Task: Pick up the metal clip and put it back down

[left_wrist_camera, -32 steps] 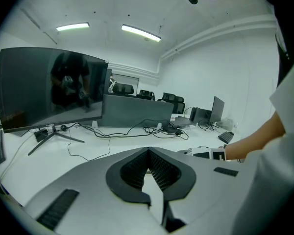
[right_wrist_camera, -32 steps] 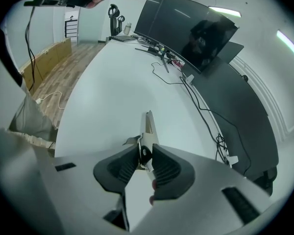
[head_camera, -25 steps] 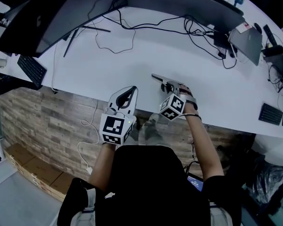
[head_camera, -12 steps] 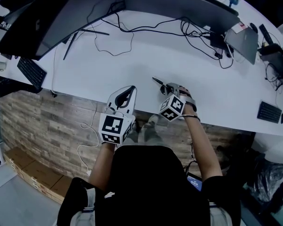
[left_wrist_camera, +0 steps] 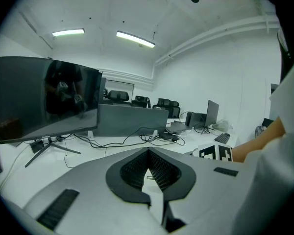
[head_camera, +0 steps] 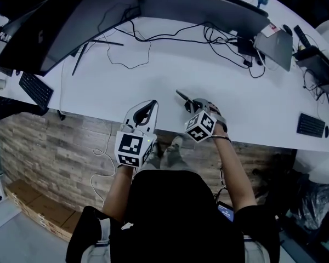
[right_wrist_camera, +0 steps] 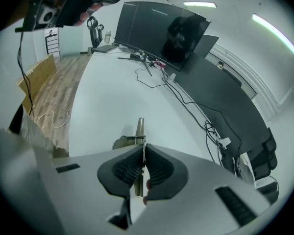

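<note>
The metal clip [head_camera: 181, 96] is a thin silver strip that points away from me over the white desk [head_camera: 170, 64], near its front edge. My right gripper [head_camera: 192, 104] is closing the last bit onto its near end, and the pads press on the metal. In the right gripper view the clip [right_wrist_camera: 139, 127] sticks out past the right gripper [right_wrist_camera: 143, 149], with a shadow on the desk under it. My left gripper [head_camera: 148, 108] hangs beside it at the desk's edge. In its own view the left gripper [left_wrist_camera: 148, 153] is shut and holds nothing.
Two large dark monitors [head_camera: 71, 15] stand at the back with black cables [head_camera: 131, 37] trailing over the desk. A laptop [head_camera: 274, 43] and keyboards [head_camera: 310, 126] lie at the right, another keyboard [head_camera: 35, 89] at the left. The desk's front edge runs just under both grippers.
My right gripper's jaws have closed onto the clip's near end, and the clip now points more steeply away. The left gripper has stayed put.
</note>
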The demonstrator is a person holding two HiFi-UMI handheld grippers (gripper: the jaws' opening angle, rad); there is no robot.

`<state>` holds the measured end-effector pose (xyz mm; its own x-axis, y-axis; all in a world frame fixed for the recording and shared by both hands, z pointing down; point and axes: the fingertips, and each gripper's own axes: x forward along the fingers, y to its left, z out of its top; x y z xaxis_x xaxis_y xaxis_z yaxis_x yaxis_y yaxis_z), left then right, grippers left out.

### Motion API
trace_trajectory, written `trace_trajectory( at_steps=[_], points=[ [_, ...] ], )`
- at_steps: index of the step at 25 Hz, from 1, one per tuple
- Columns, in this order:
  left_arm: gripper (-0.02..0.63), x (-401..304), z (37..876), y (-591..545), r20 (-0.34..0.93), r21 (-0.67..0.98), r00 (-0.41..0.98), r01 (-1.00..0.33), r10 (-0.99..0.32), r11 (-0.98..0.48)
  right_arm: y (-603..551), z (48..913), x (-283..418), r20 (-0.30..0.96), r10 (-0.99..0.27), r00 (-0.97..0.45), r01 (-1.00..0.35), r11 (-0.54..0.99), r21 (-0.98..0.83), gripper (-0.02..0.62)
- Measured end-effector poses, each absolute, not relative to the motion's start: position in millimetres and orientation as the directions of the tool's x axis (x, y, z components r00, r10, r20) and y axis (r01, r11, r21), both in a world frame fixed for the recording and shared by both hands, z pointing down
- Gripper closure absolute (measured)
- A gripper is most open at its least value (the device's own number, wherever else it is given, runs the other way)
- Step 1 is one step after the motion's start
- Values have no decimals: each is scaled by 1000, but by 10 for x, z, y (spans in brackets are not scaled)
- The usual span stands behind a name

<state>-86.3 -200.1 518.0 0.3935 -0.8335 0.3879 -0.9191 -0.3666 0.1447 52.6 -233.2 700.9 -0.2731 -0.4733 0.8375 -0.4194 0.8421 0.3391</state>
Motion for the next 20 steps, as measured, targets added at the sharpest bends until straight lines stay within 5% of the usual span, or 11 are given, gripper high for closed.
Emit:
trace_trajectory(
  at_steps=[20],
  points=[
    [594,-571,4454,-1971,267,46,479,-873,-836,-485,-2248,5412,807,605,-684,-407,-782,604,157,568]
  ],
)
